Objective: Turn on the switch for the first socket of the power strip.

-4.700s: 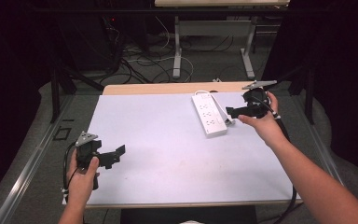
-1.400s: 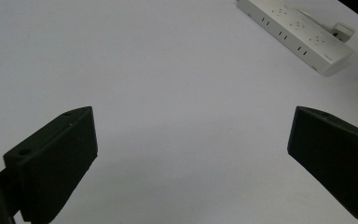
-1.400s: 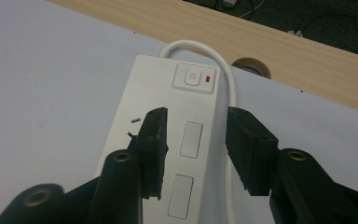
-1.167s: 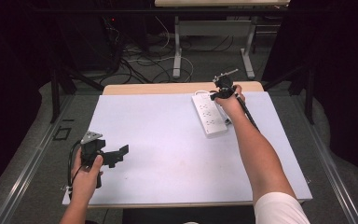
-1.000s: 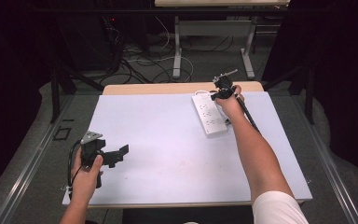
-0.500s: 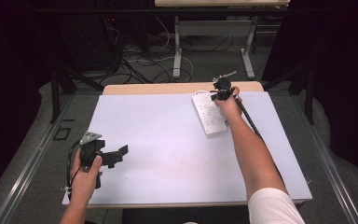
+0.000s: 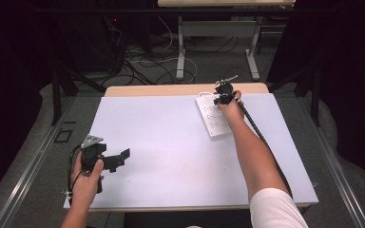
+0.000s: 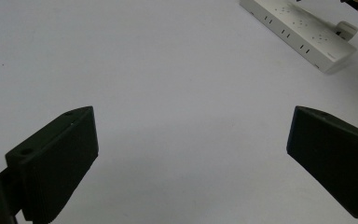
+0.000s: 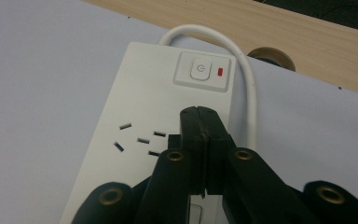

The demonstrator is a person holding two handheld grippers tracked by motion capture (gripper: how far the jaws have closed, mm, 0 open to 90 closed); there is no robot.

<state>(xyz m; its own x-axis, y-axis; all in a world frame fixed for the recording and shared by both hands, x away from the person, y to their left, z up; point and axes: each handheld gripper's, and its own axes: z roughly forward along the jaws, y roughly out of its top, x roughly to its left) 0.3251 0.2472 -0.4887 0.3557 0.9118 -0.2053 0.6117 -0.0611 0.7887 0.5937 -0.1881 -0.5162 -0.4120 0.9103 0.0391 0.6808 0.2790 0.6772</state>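
No actual text to read anywhere, just a power symbol on the switch button [image 9: 199, 70] of the white power strip [image 9: 135, 135].

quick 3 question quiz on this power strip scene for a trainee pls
1. True or false: the right gripper has its jaws pressed together with nothing between them.
2. Which is nearest the right gripper's tips on the power strip? A) the power button B) a plugged-in adapter C) a roll of tape
3. Fill in: the left gripper hangs over the white table surface with its jaws ____.

Key: 1 true, the jaws meet above the strip's face. 2 A, the button with a red light beside it lies just past the tips. 3 open, set wide apart with nothing between them.
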